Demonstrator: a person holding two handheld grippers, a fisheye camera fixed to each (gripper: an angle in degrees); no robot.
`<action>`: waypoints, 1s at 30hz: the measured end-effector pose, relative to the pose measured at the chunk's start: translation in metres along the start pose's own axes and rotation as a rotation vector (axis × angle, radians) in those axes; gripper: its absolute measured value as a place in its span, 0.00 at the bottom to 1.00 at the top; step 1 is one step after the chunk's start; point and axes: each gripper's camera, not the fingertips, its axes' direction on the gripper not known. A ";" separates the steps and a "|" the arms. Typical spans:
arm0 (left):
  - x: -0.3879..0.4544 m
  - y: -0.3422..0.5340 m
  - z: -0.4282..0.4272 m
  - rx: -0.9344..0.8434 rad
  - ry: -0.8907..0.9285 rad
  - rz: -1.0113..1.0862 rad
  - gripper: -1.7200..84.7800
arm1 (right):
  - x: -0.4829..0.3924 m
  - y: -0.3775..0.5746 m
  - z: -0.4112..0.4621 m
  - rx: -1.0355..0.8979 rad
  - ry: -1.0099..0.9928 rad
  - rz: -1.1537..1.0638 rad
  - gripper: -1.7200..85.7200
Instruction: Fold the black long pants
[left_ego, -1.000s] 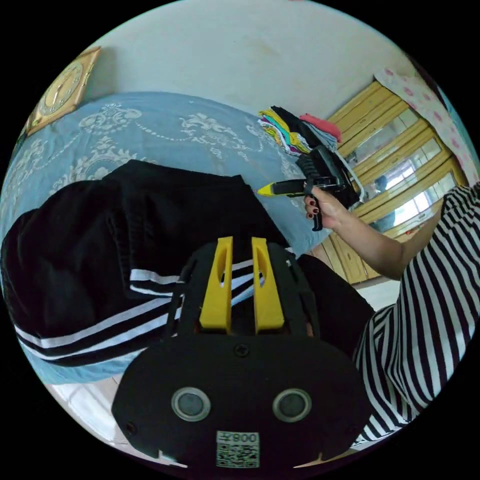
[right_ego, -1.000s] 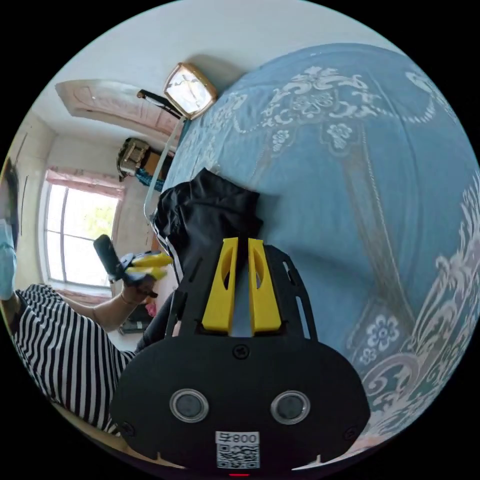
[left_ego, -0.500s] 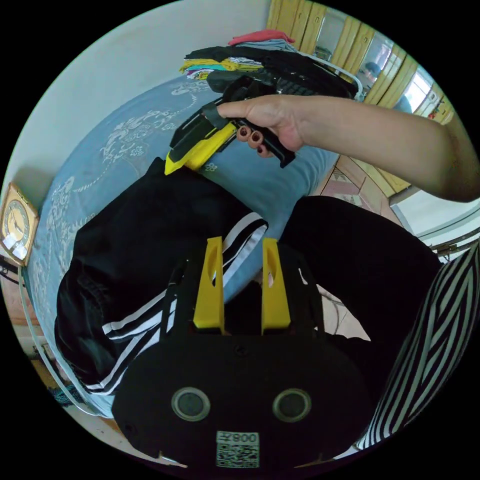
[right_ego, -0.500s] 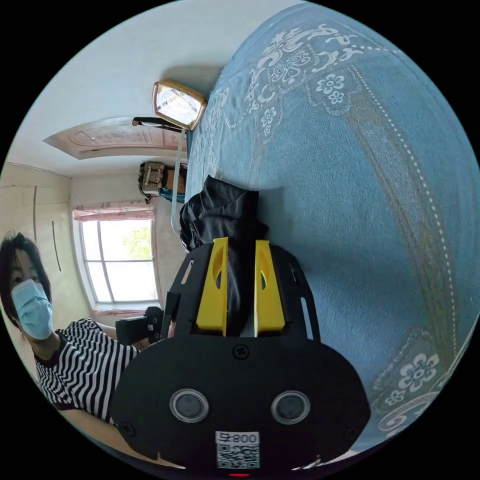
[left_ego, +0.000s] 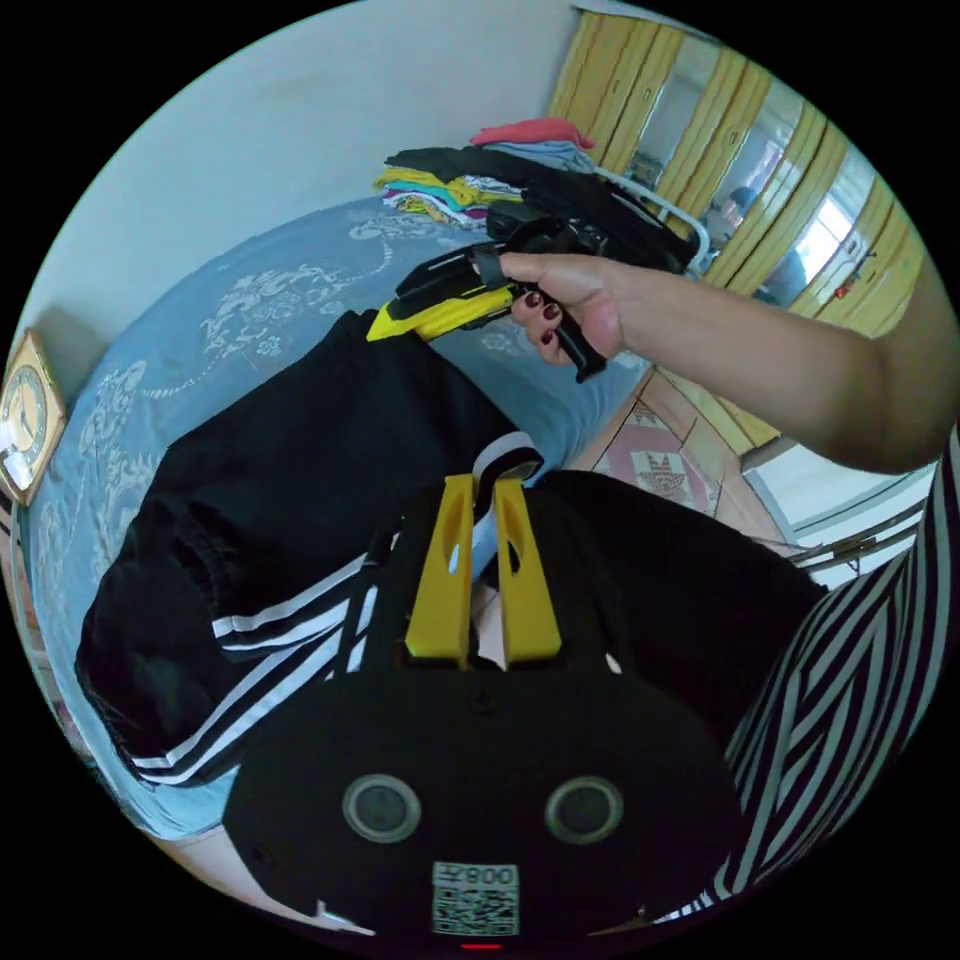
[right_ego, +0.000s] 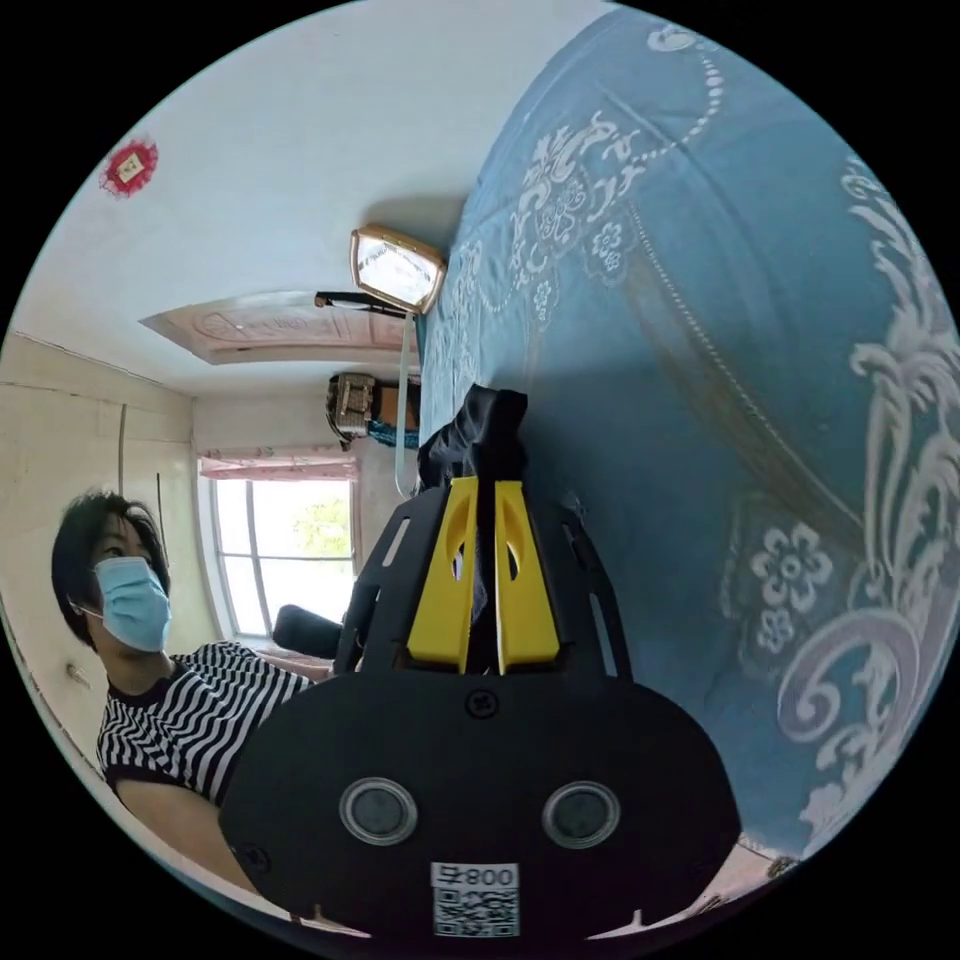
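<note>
Black long pants (left_ego: 300, 480) with white side stripes lie bunched on a blue patterned bedspread (left_ego: 250, 290). In the left gripper view my left gripper (left_ego: 481, 490) has its yellow jaws pressed together on the striped hem (left_ego: 512, 458) at the bed's near edge. A hand holds the right gripper (left_ego: 385, 325) at the pants' far corner. In the right gripper view, my right gripper (right_ego: 478, 492) is shut on a fold of the black pants (right_ego: 480, 430), which sticks up between and beyond the jaws.
A stack of folded clothes (left_ego: 470, 185) sits at the bed's far end, beside a wooden mirrored wardrobe (left_ego: 760, 180). A framed clock (right_ego: 395, 270) leans at the other end. The person in a striped top (left_ego: 850, 680) stands by the bed; a window (right_ego: 285, 560) is behind.
Both grippers' jaws went from open to shut on the pants: the left on the striped hem, the right on the far corner. Both cameras swung as the hands moved.
</note>
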 end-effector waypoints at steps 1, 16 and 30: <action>0.000 0.001 -0.004 0.009 0.023 -0.010 0.05 | -0.002 0.008 -0.006 0.019 0.006 0.007 0.03; -0.125 0.148 -0.241 0.622 0.330 -0.448 0.05 | -0.156 -0.043 0.164 -0.138 -0.136 -0.330 0.05; -0.245 0.323 -0.367 0.837 0.332 -0.888 0.06 | -0.164 -0.081 0.426 -0.395 -0.030 -0.296 0.05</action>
